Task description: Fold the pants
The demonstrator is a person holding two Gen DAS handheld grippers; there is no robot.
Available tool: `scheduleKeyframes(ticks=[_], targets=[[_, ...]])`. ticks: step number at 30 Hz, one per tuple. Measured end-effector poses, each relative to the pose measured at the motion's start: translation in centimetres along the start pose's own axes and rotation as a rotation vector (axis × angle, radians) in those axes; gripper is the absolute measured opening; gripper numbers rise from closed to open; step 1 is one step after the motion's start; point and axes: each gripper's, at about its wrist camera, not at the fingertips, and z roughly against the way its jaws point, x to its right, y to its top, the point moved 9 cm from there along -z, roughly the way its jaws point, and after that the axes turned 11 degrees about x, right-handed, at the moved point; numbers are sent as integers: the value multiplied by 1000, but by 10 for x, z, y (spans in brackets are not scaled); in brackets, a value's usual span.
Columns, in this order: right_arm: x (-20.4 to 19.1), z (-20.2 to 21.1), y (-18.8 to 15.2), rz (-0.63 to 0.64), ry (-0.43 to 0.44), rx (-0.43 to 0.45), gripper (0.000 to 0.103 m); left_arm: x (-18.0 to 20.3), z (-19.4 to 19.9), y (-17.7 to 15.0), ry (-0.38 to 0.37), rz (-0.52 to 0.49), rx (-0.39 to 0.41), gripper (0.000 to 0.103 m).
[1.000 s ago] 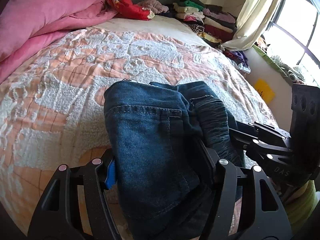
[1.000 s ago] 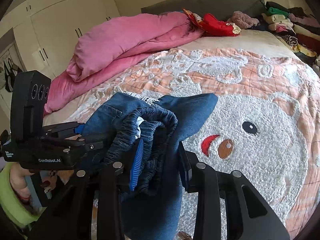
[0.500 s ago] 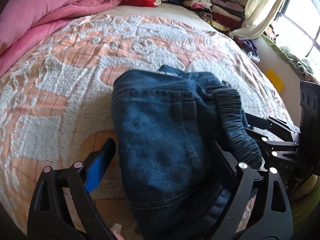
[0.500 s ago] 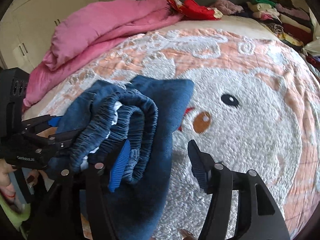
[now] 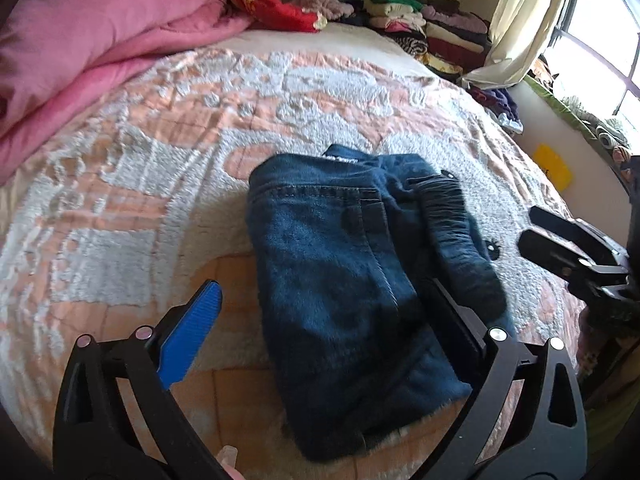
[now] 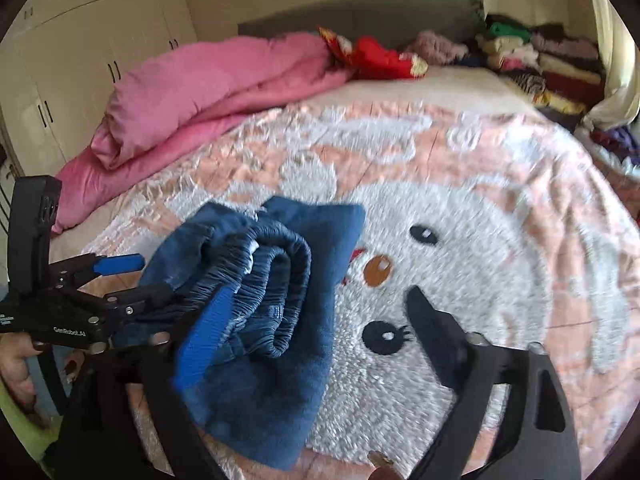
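Left wrist view: folded pants [image 5: 340, 256] lie in the middle of the frame on the bed [image 5: 120, 184], dark blue denim, a stitched seam running across the upper part.
Pants, detail: gathered elastic waistband [image 5: 452, 220] sits along the right edge of the bundle; lower end reaches down between the two fingers.
Left gripper [image 5: 332, 312]: jaws spread wide and opening; blue pad [image 5: 192, 332] stands clear of the fabric at lower left, black finger at lower right lies along the pants' right edge, contact cannot be told.
Right gripper, seen from left view [image 5: 568, 248]: at the right edge of the frame, apart from the pants.
Right wrist view: same pants [image 6: 276, 320] at centre left, the waistband roll [image 6: 276, 280] on top, lighter blue in this light.
Right gripper [image 6: 316, 320]: jaws spread wide and opening; blue pad [image 6: 204, 340] overlaps the waistband side of the bundle, black finger far off over the white pile at lower right; nothing pinched.
Left gripper, seen from right view [image 6: 132, 280]: at the left edge, jaws spread at the pants' far side, a hand [image 6: 16, 360] on its handle.
Bed cover: peach and white, cartoon face with eyes [image 6: 424, 236] right of the pants.
Background: pink duvet [image 6: 208, 88] upper left; stacked clothes [image 6: 532, 60] upper right; white wardrobe [image 6: 80, 40] behind.
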Motion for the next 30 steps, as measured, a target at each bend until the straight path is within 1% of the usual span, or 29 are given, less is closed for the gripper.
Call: scheduleKeyframes(ticks=[1,6,12,19,30], targets=[[0,9,4,12,-16,27,98,0,5,1,6,-3,11,93],[-4,41,15,45,-53,100,98,-1,40,5,20,5,79,93],[-6,71,11,57,-86,131,98,-2,74,-2,23,0,110,93],[-11,93,0,70,-112,123,98,0,97,-15,16,-6,112,93],[-22,125,-19,88,-122,115,98,-2,118,-39,25,0,99,93]])
